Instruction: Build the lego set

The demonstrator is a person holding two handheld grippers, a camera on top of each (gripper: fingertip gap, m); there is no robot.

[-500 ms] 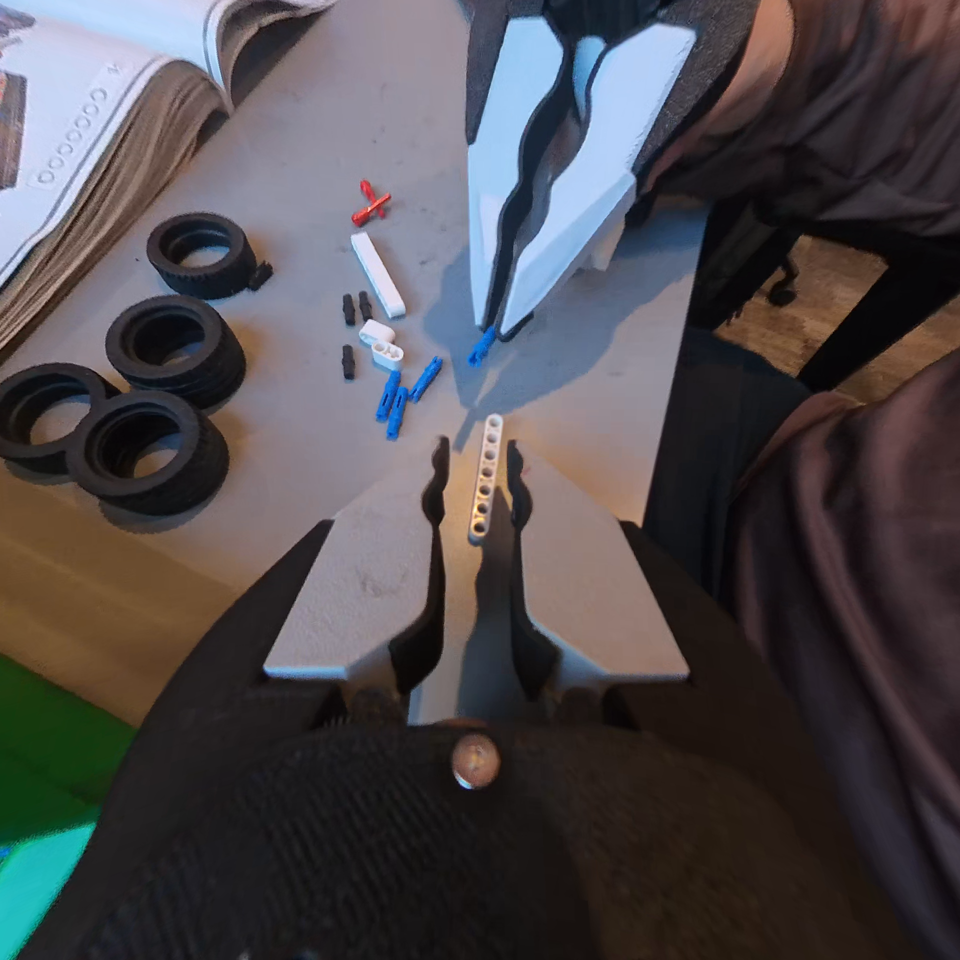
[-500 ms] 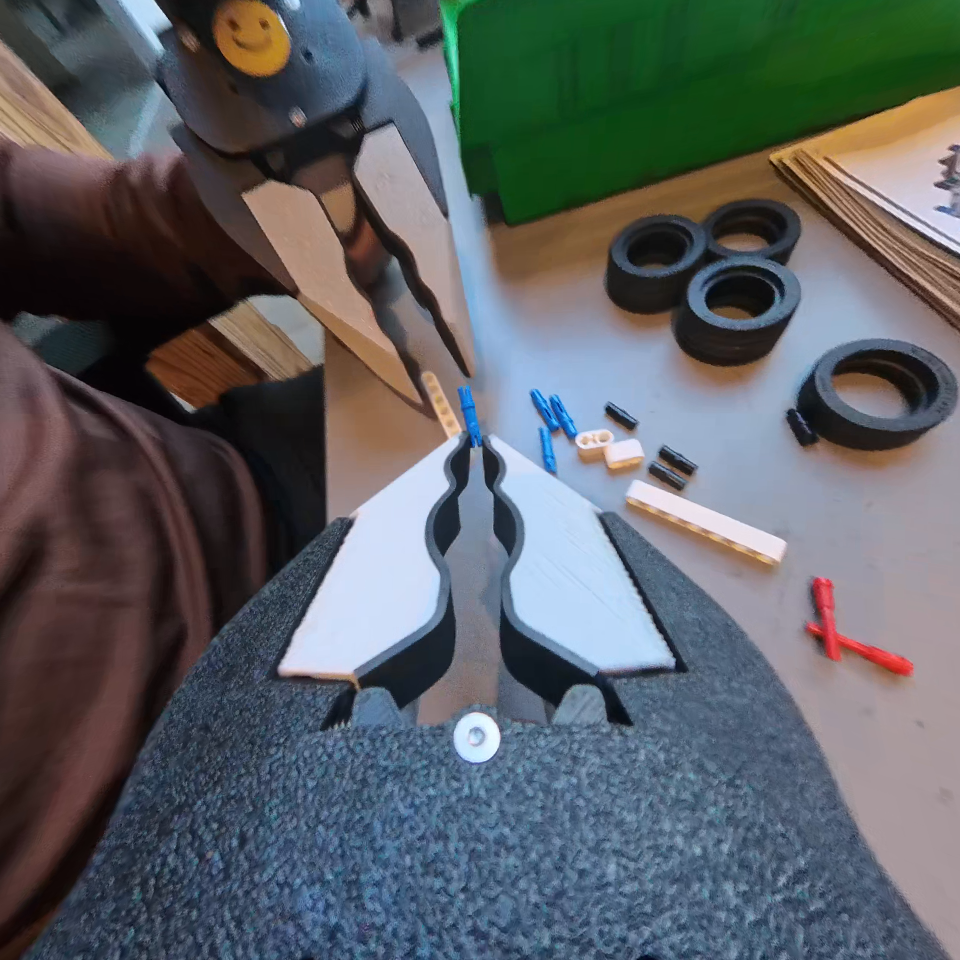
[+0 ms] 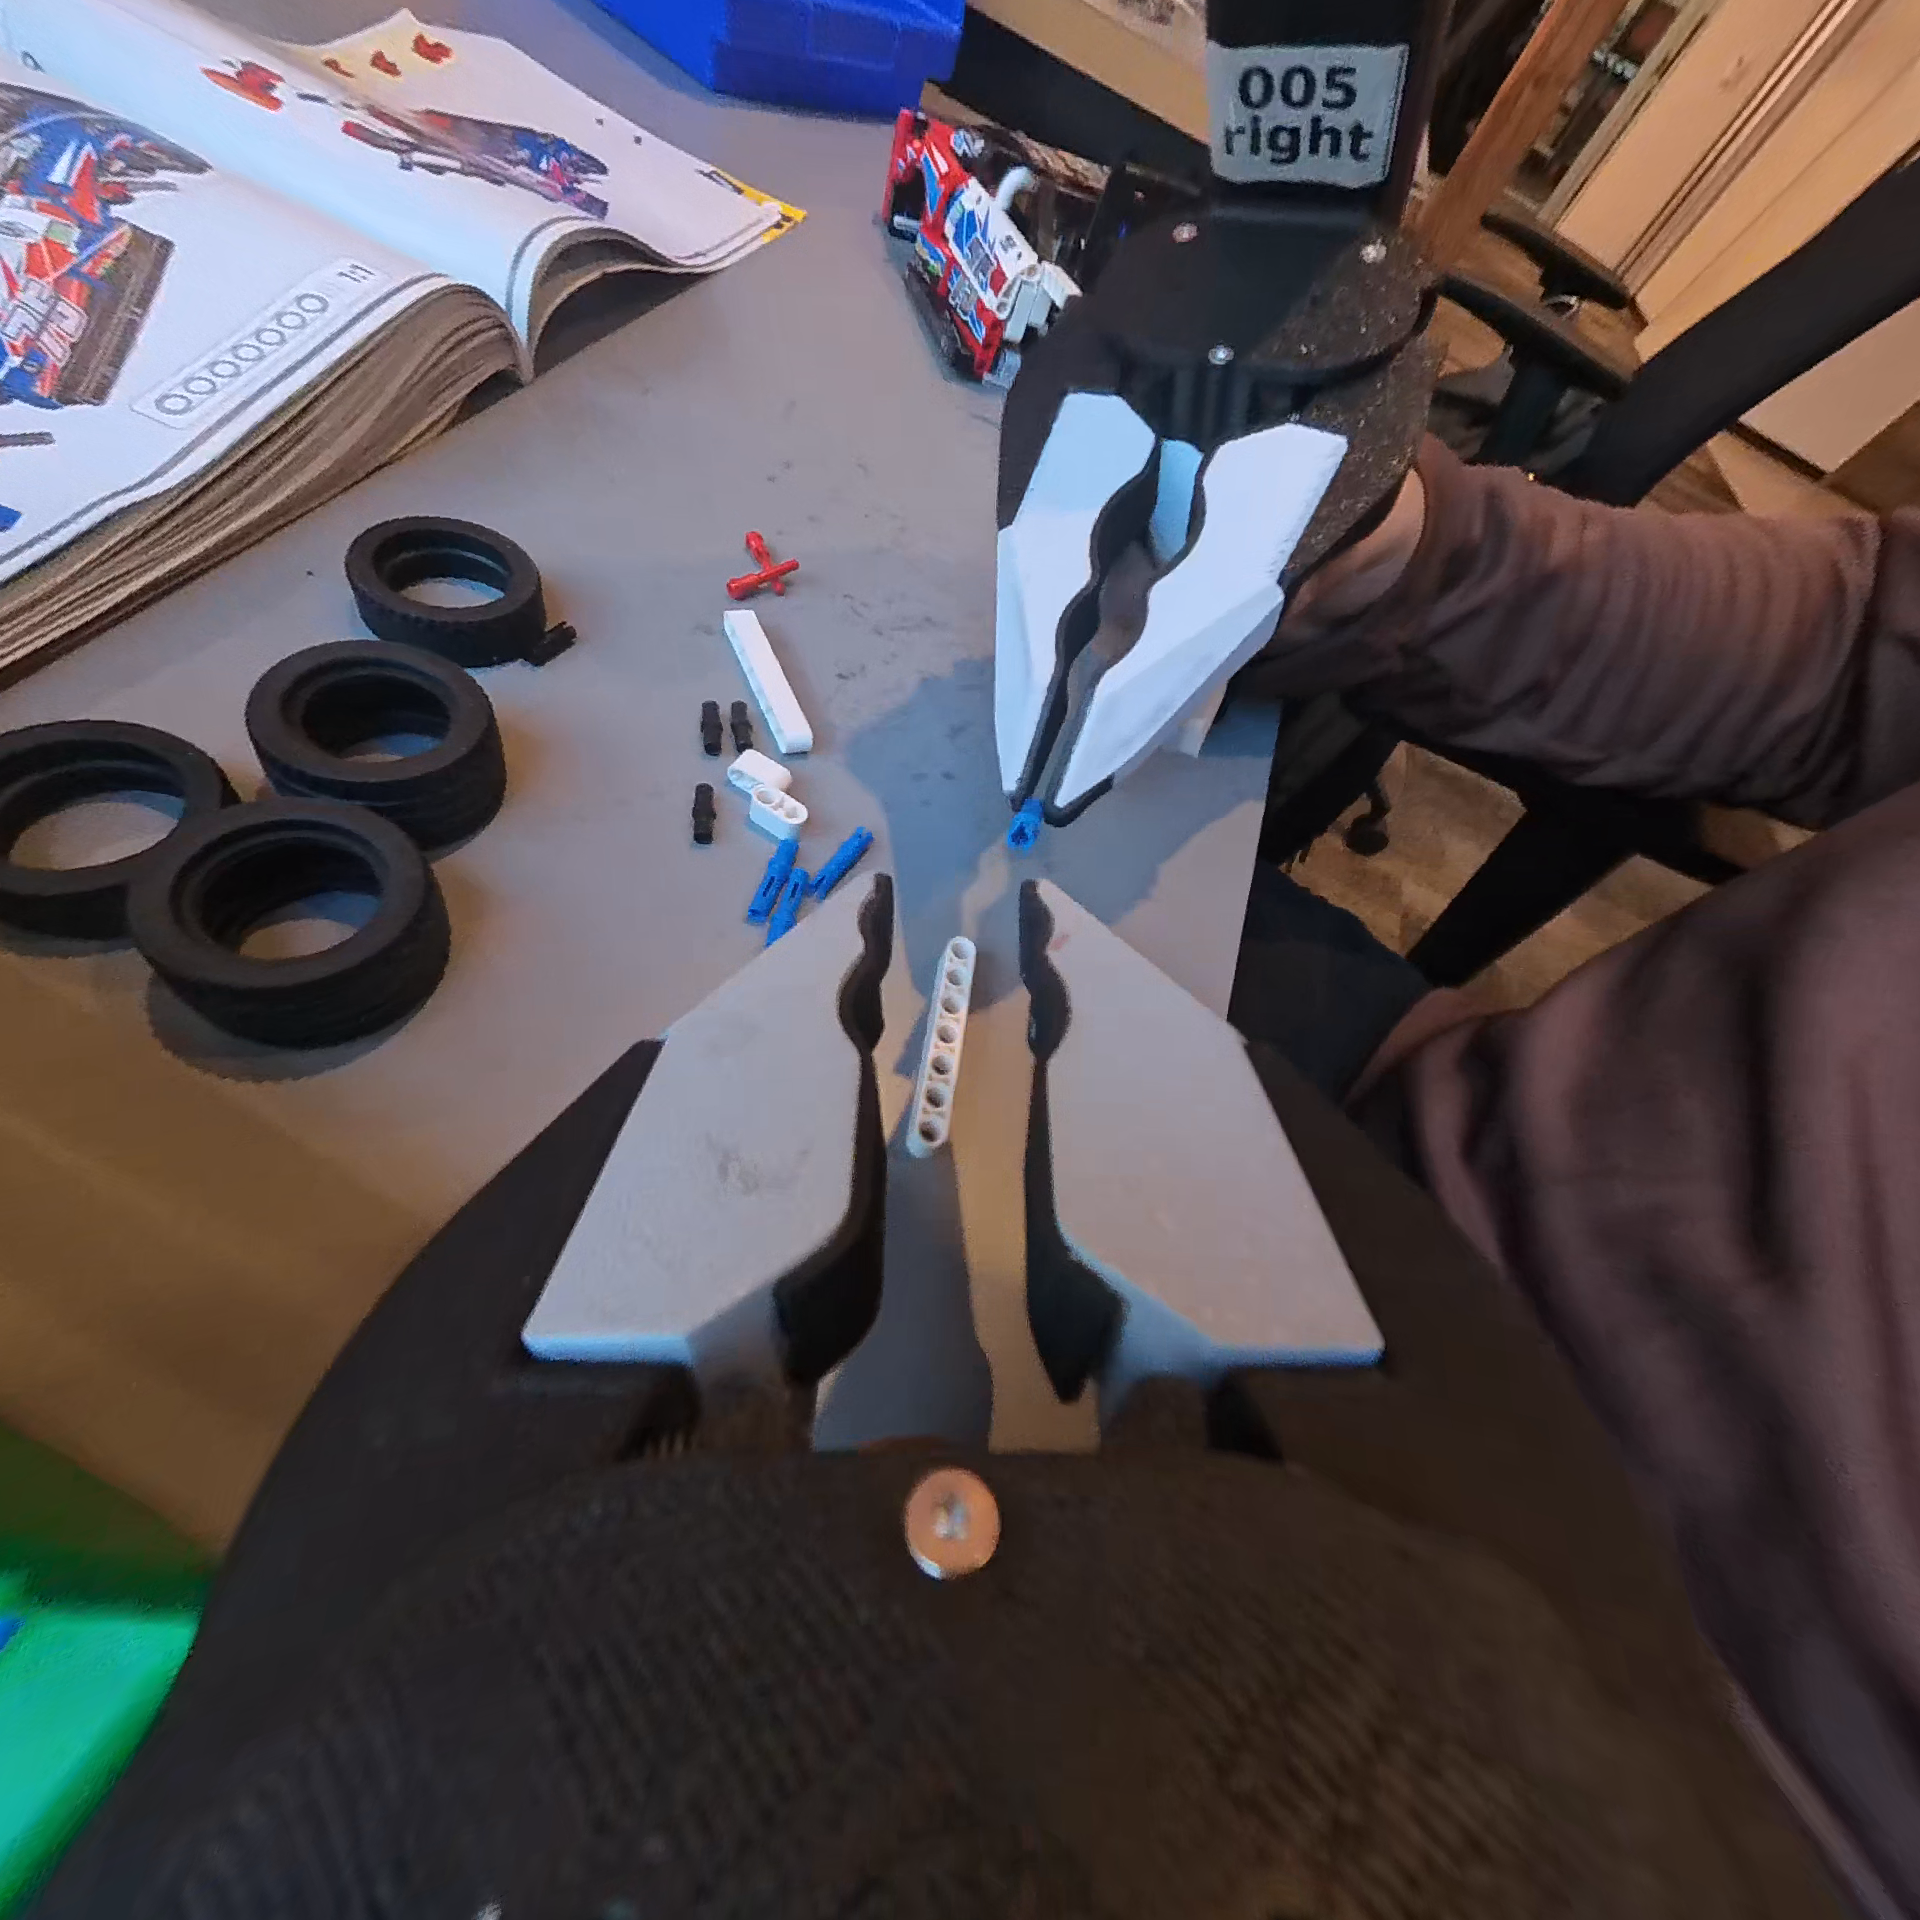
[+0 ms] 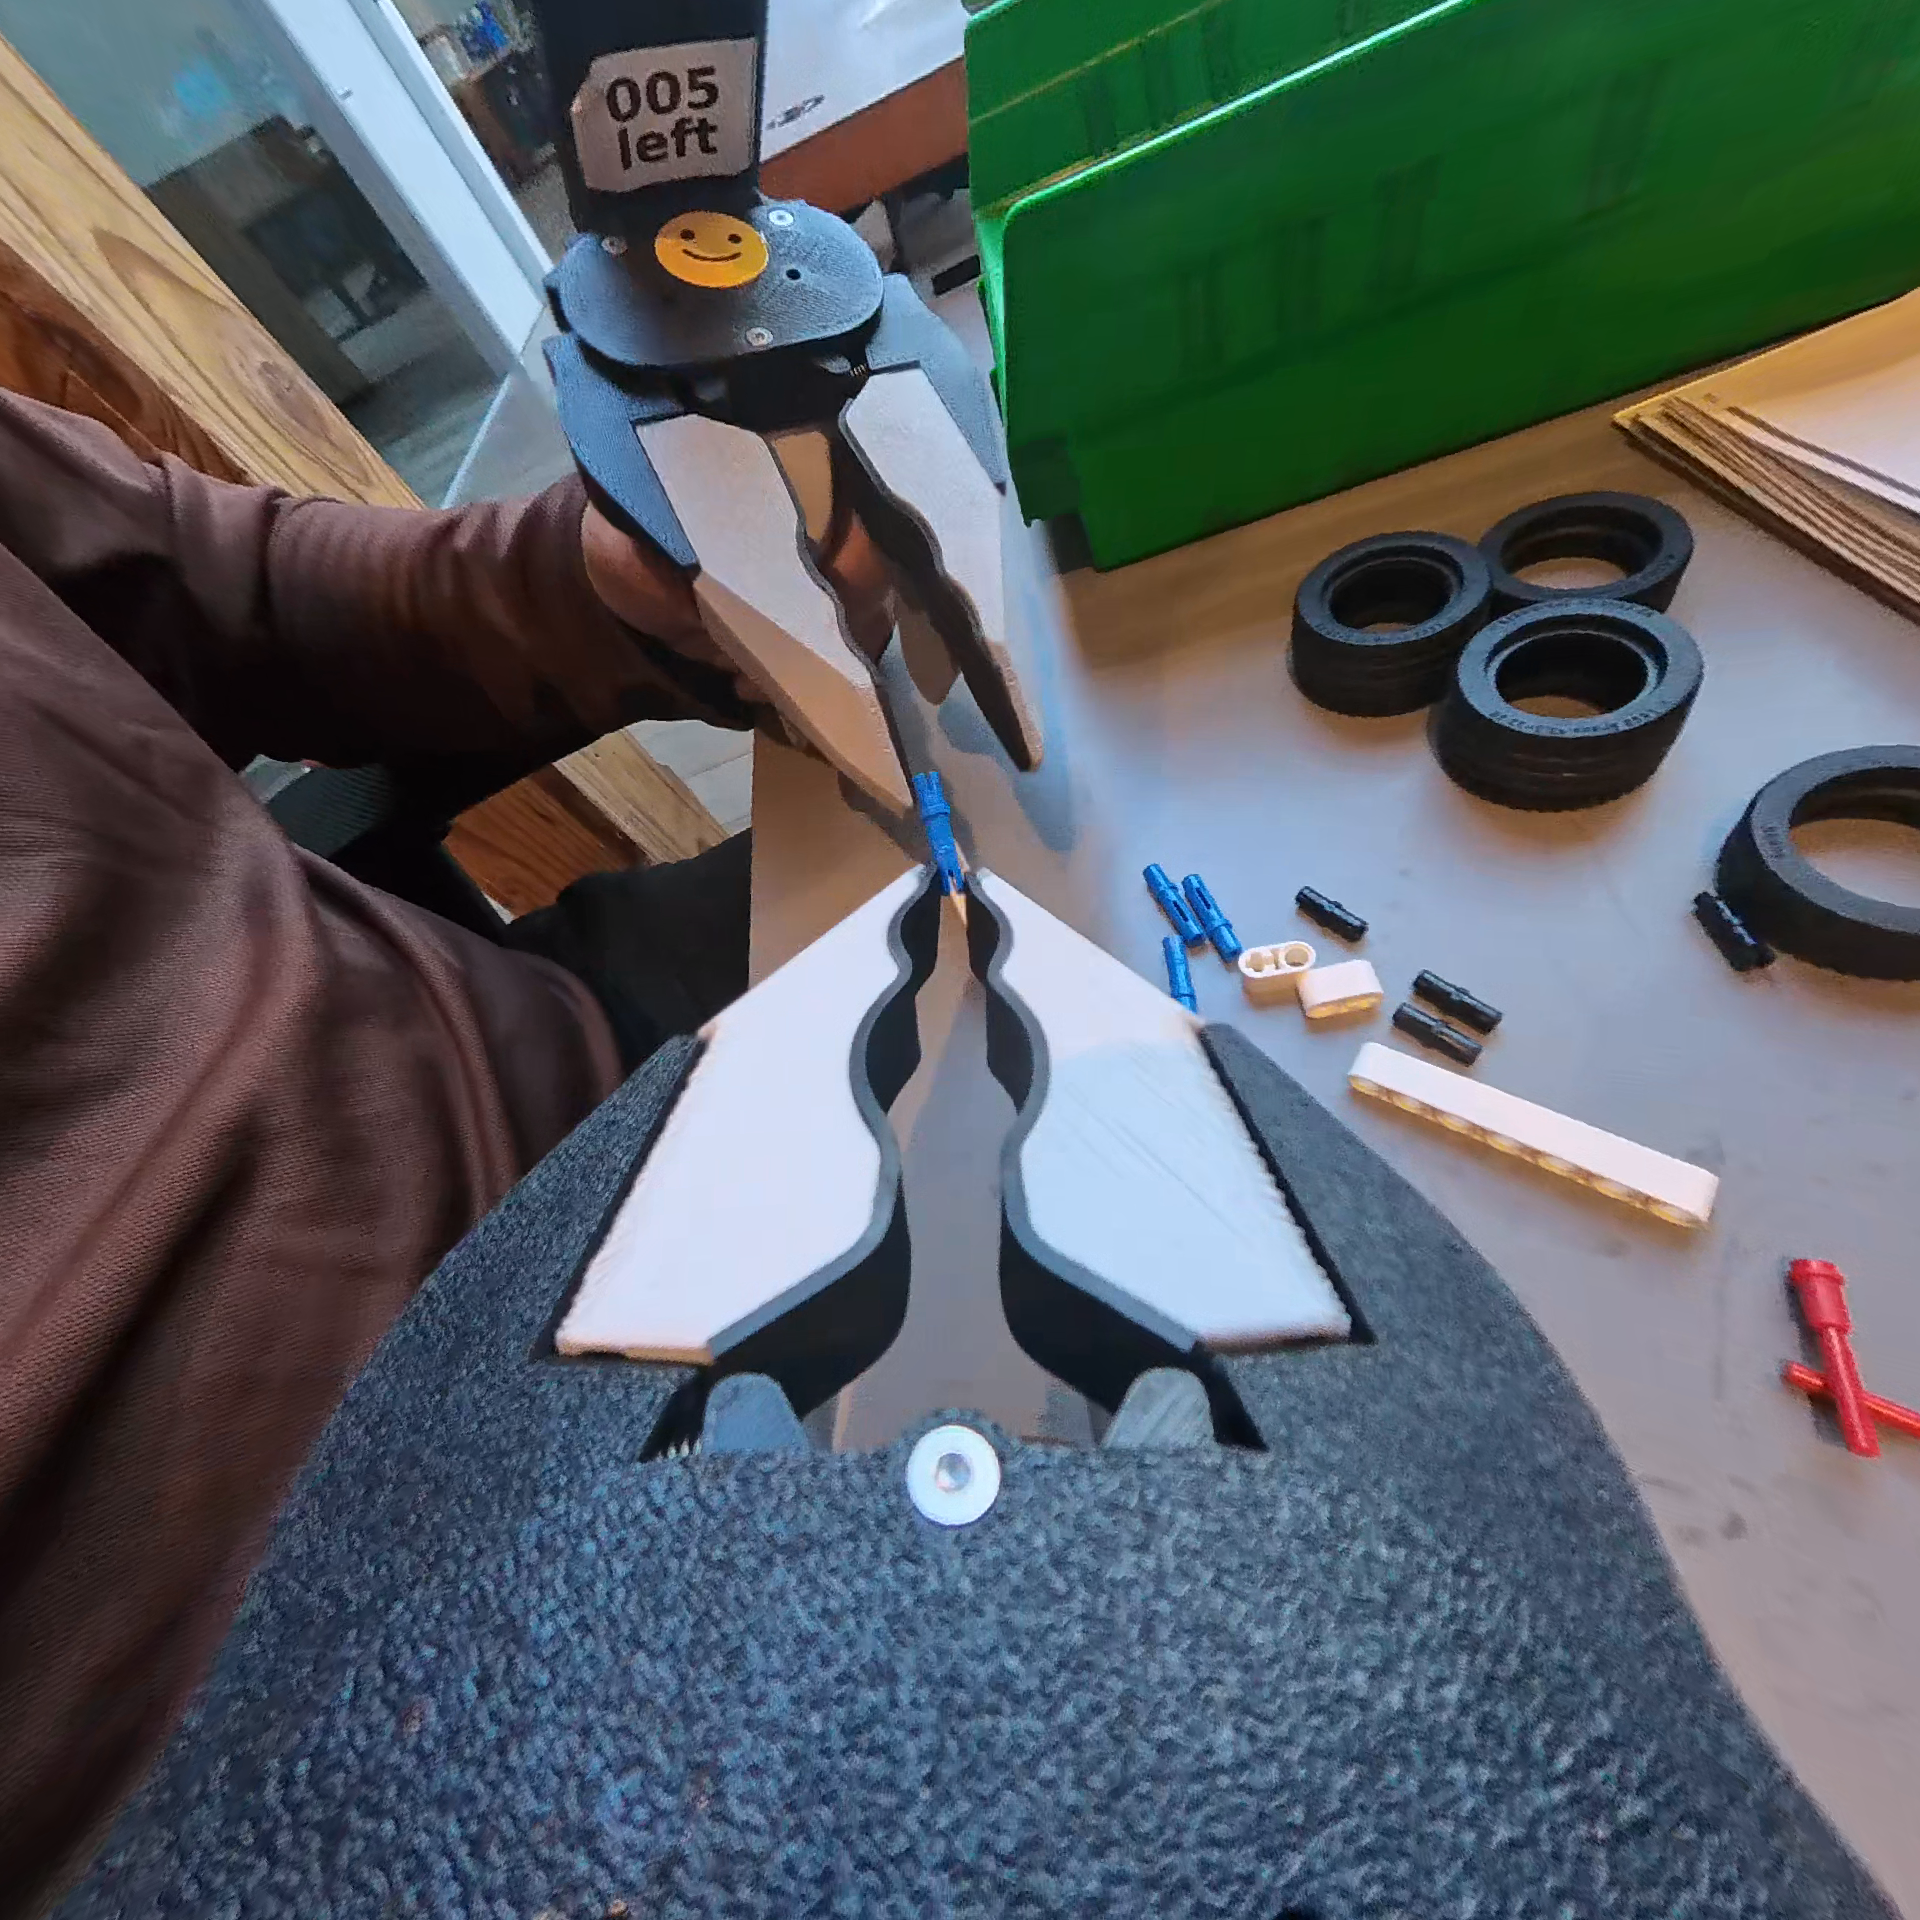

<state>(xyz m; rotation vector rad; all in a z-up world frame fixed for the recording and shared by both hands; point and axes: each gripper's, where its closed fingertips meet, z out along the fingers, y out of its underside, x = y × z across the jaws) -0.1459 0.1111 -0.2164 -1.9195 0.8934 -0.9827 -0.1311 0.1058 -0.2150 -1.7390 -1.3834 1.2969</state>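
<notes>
In the left wrist view, the left claw [image 3: 951, 914] hangs released over the grey tabletop [image 3: 623, 499]. A white holed beam [image 3: 940, 1044] lies between its fingers, long axis along them, untouched. Just beyond and rightward, the right claw [image 3: 1044, 816] is clenched on a blue pin [image 3: 1023, 828], pointing toward the beam's far end.

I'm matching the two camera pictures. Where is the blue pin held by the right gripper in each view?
Left wrist view: blue pin right of centre, at the far gripper's tips.
Right wrist view: blue pin just above centre, sticking out from the fingertips.
Shared landmark: long white beam on the table.
</notes>
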